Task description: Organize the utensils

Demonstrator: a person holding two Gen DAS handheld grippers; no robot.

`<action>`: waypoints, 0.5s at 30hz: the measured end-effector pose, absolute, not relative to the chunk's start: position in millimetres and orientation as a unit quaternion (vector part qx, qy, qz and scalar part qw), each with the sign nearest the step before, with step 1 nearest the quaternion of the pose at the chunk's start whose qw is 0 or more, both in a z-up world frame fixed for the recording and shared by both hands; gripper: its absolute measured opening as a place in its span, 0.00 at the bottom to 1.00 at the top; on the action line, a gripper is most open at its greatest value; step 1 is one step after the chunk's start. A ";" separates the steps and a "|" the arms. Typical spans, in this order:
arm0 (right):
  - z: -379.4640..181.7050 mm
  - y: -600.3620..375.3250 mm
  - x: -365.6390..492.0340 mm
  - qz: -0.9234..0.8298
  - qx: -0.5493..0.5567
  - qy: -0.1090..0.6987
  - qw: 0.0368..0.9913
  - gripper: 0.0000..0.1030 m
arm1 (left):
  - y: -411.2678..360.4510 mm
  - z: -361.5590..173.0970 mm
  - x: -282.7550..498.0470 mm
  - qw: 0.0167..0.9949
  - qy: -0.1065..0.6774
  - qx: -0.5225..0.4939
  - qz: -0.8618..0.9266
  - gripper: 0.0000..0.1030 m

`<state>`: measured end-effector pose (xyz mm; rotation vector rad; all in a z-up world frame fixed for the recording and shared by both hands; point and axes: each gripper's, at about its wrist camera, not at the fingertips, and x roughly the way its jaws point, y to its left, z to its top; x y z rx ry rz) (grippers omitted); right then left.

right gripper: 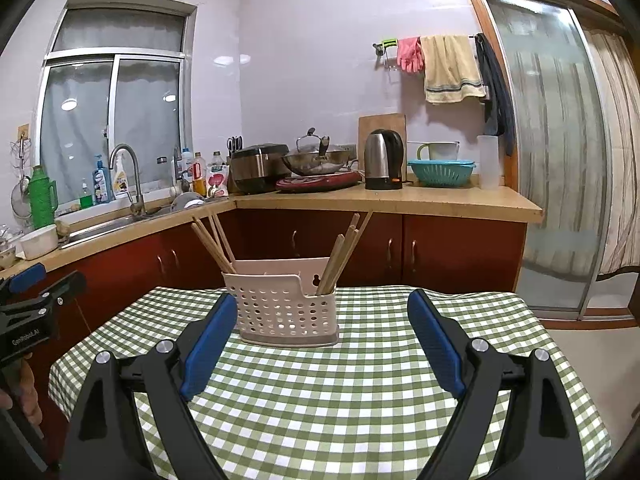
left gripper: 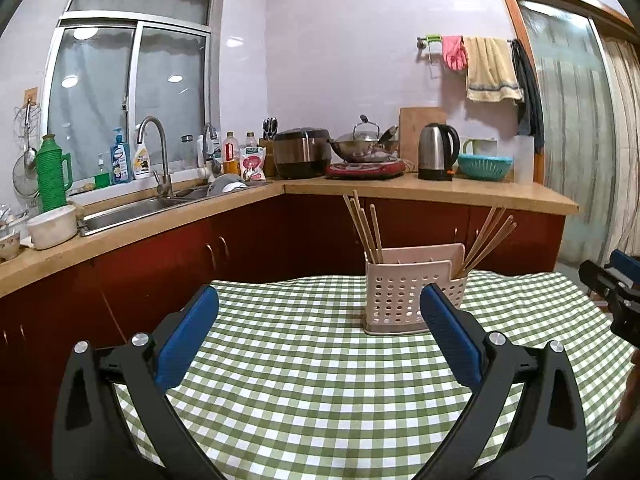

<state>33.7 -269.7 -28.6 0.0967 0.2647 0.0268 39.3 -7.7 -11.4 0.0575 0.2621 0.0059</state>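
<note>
Green-checked cloth (right gripper: pixel 340 400) covers the table before you, with the kitchen counter (right gripper: pixel 400 200) beyond.

Going left to right: your left gripper (left gripper: pixel 319 304) hangs wide open and holds nothing. The holder (left gripper: pixel 400 296) lies ahead of it and a little right, partly behind its right finger.

In the holder, one bunch of chopsticks (right gripper: pixel 214 242) leans left out of the left end, and another bunch (right gripper: pixel 344 252) leans right out of the right end. Both bunches stand steeply, long axes fanning apart.

Your right gripper (right gripper: pixel 323 304) is spread just as wide, also empty. The holder sits ahead of it, slightly left of centre, nearly between its fingers' line.

Neither tool looks clearly nearer; I judge the right one better lined up with the right bunch.
</note>
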 end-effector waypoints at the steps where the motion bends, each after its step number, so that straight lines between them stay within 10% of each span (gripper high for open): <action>1: -27.7 -269.0 30.4 0.013 0.046 0.130 0.990 0.82 | -7.0 -10.6 36.9 0.991 0.128 0.028 0.004 0.95; 15: -16.5 -267.0 6.6 0.002 0.036 0.108 0.993 0.82 | -4.0 -7.4 15.4 0.993 0.115 0.027 0.003 0.95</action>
